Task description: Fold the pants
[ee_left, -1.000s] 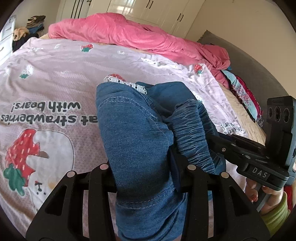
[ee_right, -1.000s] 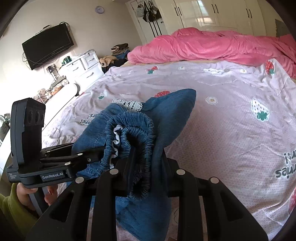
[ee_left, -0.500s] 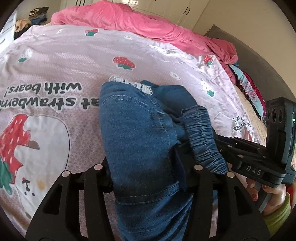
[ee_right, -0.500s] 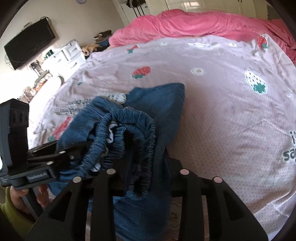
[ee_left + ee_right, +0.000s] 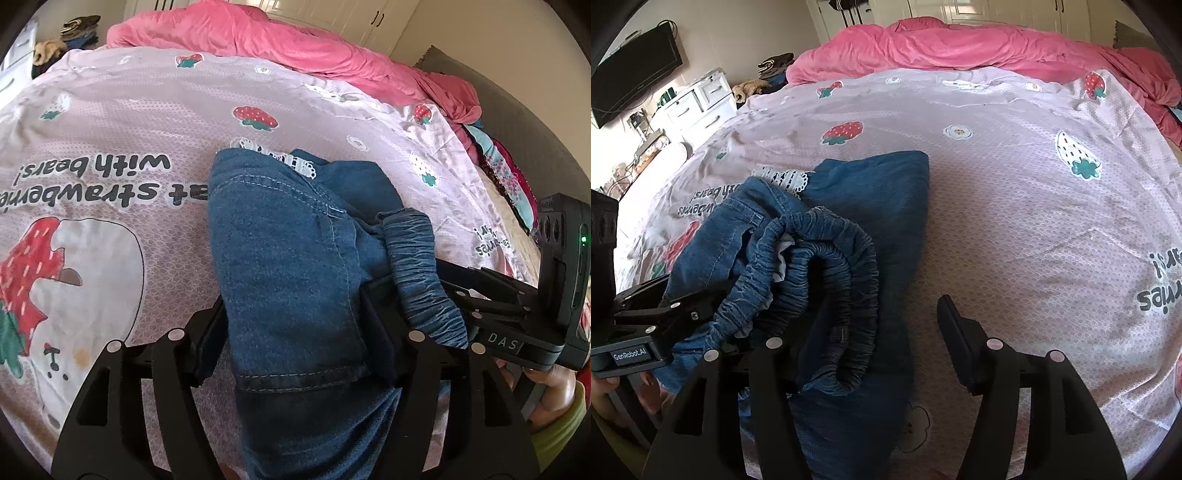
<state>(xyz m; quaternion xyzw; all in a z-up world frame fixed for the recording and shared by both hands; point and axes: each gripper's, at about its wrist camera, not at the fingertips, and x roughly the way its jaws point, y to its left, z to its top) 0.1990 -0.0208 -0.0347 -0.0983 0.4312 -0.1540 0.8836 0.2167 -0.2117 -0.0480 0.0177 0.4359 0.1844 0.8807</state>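
Note:
Blue denim pants [image 5: 280, 229] lie folded in a bundle on the strawberry-print bedsheet [image 5: 147, 122], lace trim [image 5: 291, 160] at the far end. My left gripper [image 5: 291, 302] straddles the folded leg; its jaws are opening and the pads stand just off the cloth. The gathered elastic waistband [image 5: 831, 251] droops over the left finger of my right gripper [image 5: 882, 314]. Its jaws are opening too, and the right finger [image 5: 956, 339] stands clear over bare sheet. Each gripper shows in the other's view: the right gripper [image 5: 480, 295] and the left gripper [image 5: 665, 306], with a hand below.
A rumpled pink duvet [image 5: 960, 48] fills the far side of the bed. White drawers [image 5: 698, 103] and a wall television [image 5: 635, 77] stand at the left. A grey headboard [image 5: 517, 110] and patterned fabric [image 5: 506, 173] border the right side. Bare sheet [image 5: 1034, 221] spreads right of the pants.
Both grippers have sunk with the pants onto the bed. Both pairs of jaws have widened, and the right gripper's right finger has come away from the waistband.

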